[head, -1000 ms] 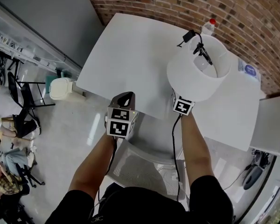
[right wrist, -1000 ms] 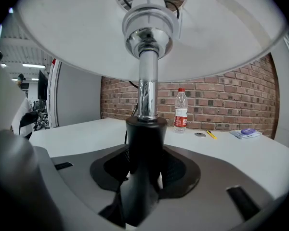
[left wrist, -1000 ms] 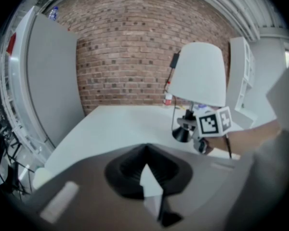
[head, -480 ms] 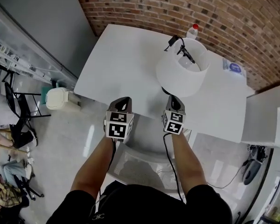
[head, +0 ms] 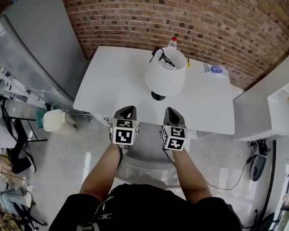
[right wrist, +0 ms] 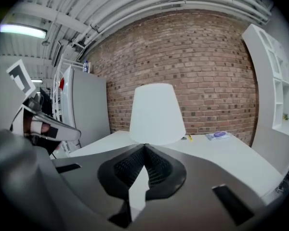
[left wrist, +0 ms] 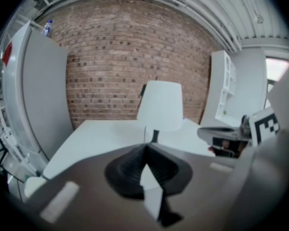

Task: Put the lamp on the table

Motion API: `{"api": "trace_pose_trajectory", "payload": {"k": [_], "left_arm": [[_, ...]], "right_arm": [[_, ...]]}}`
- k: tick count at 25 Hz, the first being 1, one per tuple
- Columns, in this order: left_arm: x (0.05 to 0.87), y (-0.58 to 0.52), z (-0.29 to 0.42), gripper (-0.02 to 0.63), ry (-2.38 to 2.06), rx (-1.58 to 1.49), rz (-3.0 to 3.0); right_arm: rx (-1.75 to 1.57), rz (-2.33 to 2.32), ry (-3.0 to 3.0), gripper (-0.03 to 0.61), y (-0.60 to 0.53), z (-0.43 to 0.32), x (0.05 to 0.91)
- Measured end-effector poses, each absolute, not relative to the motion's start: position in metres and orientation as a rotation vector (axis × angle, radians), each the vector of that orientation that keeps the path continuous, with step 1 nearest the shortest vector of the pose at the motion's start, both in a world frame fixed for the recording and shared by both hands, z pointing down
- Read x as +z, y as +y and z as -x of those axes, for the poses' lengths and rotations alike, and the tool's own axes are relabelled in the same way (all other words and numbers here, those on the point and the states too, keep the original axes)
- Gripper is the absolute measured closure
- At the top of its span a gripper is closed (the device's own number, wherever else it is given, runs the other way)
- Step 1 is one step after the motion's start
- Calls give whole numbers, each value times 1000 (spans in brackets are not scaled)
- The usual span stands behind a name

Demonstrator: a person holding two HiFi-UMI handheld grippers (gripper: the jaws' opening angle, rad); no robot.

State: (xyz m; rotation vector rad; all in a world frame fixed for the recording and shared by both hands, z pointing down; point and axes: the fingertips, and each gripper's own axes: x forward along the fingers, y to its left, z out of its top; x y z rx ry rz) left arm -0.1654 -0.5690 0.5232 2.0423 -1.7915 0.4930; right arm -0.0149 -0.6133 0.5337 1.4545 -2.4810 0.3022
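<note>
Already done: white lamp with a tapered shade stands upright on the white rectangular table, toward its far middle, with nothing holding it.
Left to do: nothing, by my reading; the placement looks complete.
Left gripper: jaws pressed together, empty; at the table's near edge, well apart from the lamp.
Right gripper: jaws pressed together, nothing between them; just right of the other gripper, clear of the lamp.
Lamp make: shade smooth, matte, cone-cut, open on top; thin dark stem; small round dark base; black cord draped over the shade's top rim.
Table top: flat, smooth, matte.
Pads: black, finely ribbed.
Surroundings: rough red brick wall far; clear plastic bottle with red cap beyond the lamp; blue-printed packet far right.
</note>
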Motion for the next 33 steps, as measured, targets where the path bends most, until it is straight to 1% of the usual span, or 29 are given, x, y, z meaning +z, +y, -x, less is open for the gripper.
{"api": "trace_pose_trajectory", "payload": {"k": [7, 12, 27, 33], "left_arm": [[467, -550, 130, 612, -1769, 452, -2179], [439, -542, 114, 612, -1743, 416, -2265], [429, -534, 102, 612, -1680, 348, -2315], [435, -538, 96, 612, -1677, 367, -2305]], "right_arm": [[294, -1542, -2535, 580, -578, -2, 452], [240, -1561, -2579, 580, -557, -2, 416], [256, -1616, -2531, 580, -547, -4, 414], [289, -1617, -2519, 580, -550, -11, 421]]}}
